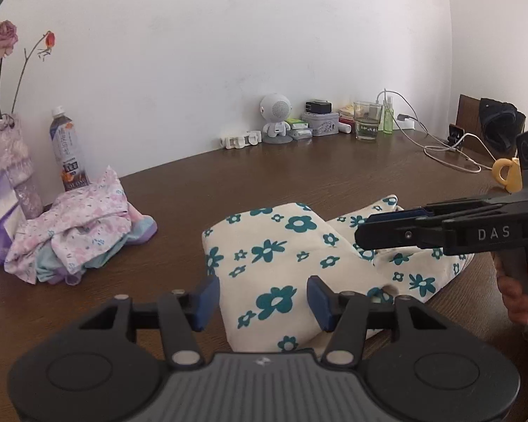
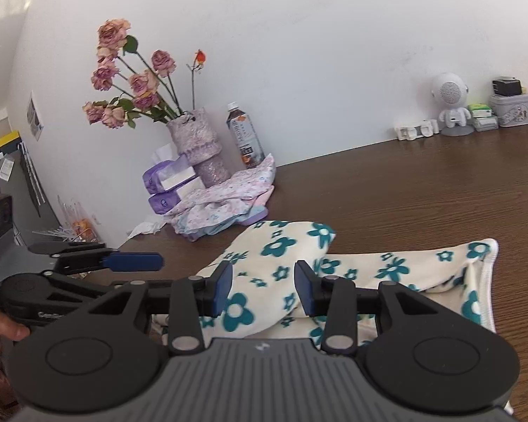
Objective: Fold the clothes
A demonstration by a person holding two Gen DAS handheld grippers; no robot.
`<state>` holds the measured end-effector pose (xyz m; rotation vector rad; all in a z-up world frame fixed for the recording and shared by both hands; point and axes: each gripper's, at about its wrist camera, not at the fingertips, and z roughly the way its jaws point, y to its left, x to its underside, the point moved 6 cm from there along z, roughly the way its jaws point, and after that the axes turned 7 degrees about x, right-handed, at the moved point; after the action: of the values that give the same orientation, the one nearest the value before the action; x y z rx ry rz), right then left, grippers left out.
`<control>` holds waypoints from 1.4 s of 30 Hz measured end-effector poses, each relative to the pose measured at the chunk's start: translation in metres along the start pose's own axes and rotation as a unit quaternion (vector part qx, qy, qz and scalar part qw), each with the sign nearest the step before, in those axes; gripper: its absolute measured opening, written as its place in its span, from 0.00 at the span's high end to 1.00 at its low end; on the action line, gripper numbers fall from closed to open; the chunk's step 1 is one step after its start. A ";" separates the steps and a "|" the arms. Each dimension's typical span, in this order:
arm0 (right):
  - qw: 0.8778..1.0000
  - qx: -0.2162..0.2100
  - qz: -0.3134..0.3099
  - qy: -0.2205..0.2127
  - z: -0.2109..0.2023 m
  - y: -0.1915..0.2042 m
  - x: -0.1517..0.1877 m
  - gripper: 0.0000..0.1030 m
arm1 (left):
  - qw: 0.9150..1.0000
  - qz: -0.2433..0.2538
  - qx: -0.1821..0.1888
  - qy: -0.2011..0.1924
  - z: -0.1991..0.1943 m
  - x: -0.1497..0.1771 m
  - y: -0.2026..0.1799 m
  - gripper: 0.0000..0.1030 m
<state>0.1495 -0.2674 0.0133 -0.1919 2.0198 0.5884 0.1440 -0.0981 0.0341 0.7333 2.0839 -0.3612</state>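
The cream cloth with teal flowers (image 1: 274, 263) was found bunched near the front edge of the counter (image 1: 264, 172). Left hand-held gripper (image 1: 262, 302) and right hand-held gripper (image 2: 264, 288) were held released above it, nothing grasped.

Two tongs are counted, the left tongs (image 1: 262, 302) and the right tongs (image 2: 264, 290), each with two blue pads. One cream cloth with teal flowers (image 1: 274, 246) is seen on the table (image 1: 299, 172), and one heap of pink floral clothes (image 1: 77, 235). One drink bottle (image 1: 67, 151), one vase (image 2: 200, 147), one white robot figure (image 1: 276, 116), one glass (image 1: 368, 121), one yellow mug (image 1: 508, 174) are tallied
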 end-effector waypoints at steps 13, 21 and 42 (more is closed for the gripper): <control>0.996 0.057 -0.052 0.039 0.005 0.023 0.024 0.62 | 0.997 -0.045 0.054 -0.007 -0.001 0.025 0.024 0.48; 0.993 0.070 -0.064 0.074 0.008 0.021 0.035 0.67 | 0.994 -0.052 0.097 -0.003 -0.002 0.035 0.023 0.48; 0.981 0.082 -0.157 0.081 0.001 0.045 0.044 0.80 | 0.992 0.122 -0.008 0.020 0.012 0.054 -0.009 0.71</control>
<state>0.1118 -0.2229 -0.0106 -0.4623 2.1251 0.2118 0.1219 -0.0912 -0.0173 0.9797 2.0028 -0.1949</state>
